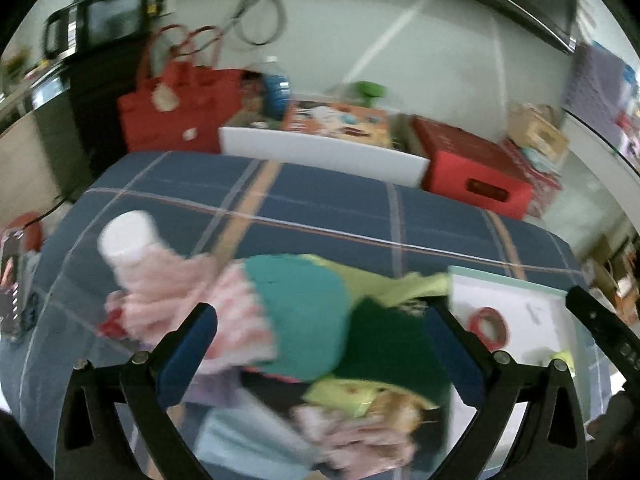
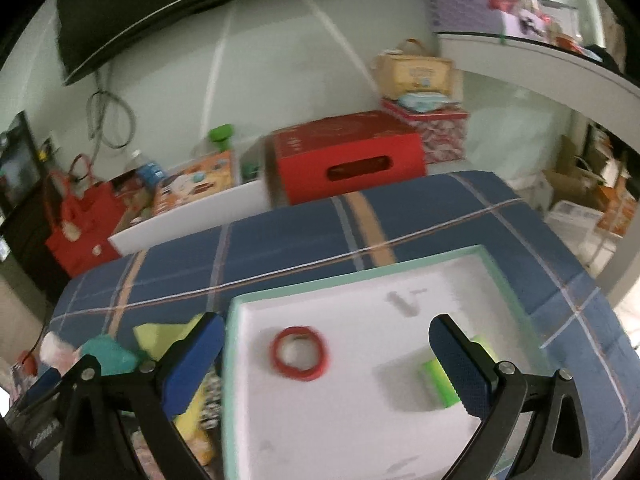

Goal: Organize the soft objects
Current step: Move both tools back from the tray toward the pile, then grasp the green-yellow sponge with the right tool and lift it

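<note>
A pile of soft cloths lies on the blue plaid bed cover (image 1: 320, 200): a teal cloth (image 1: 300, 312), a pink-and-white cloth (image 1: 168, 280), a dark green one (image 1: 384, 344) and a yellow-green one (image 1: 384, 280). My left gripper (image 1: 320, 320) hovers open just above the pile, holding nothing. A white tray with a mint rim (image 2: 352, 276) sits to the right; it holds a red tape ring (image 2: 300, 354) and a small green item (image 2: 436, 384). My right gripper (image 2: 326, 340) is open and empty over the tray. The tray also shows in the left wrist view (image 1: 516, 284).
Behind the bed stand a red box (image 2: 348, 160), a white board (image 2: 188, 220), a red bag (image 1: 176, 108) and printed cartons (image 2: 416, 72). A dark TV (image 2: 180, 8) hangs on the wall. The pile's edge shows left of the tray (image 2: 108, 356).
</note>
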{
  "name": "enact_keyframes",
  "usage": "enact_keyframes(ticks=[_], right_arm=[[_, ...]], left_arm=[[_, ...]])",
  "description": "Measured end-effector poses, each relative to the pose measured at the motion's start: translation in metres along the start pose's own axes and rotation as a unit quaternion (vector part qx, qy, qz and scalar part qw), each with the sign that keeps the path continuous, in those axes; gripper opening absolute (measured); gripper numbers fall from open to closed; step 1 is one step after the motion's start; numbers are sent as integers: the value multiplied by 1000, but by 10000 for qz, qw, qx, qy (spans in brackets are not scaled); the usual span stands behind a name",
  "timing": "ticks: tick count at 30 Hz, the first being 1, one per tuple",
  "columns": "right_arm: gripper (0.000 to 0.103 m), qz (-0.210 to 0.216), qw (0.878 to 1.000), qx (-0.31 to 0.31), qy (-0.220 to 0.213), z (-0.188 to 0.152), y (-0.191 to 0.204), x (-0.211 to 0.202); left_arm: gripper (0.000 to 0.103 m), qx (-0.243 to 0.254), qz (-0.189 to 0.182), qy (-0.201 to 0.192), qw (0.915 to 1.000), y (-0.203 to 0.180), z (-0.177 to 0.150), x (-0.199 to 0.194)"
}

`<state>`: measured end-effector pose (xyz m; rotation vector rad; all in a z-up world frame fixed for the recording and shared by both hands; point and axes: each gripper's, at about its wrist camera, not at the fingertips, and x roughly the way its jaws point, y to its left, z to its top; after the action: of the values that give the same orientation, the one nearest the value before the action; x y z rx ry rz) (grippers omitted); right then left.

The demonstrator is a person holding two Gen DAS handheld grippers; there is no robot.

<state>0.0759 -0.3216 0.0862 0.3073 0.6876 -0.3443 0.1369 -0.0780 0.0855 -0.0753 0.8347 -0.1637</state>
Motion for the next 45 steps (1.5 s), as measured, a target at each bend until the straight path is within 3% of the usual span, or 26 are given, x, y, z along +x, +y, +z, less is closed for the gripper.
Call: enact_keyframes(ticks=[8, 16, 26, 40, 45], right_arm=[[103, 509, 9983, -267, 43, -13, 41, -12], [103, 1020, 9942, -329, 113, -24, 66, -18], [103, 655, 9955, -655, 181, -22, 83, -14], [103, 470, 9887, -1019, 992, -31, 106, 8], [103, 752, 9843, -1078, 1177, -44, 112, 18]], left_arm=[[103, -735, 375, 18, 9966, 62, -7, -12], [103, -1039, 784, 32, 9915, 96, -8, -19], [103, -1200, 766, 68, 9898, 114, -6, -18], [103, -1157, 754, 374, 9897, 122, -8, -4], [103, -1142, 831, 501, 9887, 124, -10, 1]])
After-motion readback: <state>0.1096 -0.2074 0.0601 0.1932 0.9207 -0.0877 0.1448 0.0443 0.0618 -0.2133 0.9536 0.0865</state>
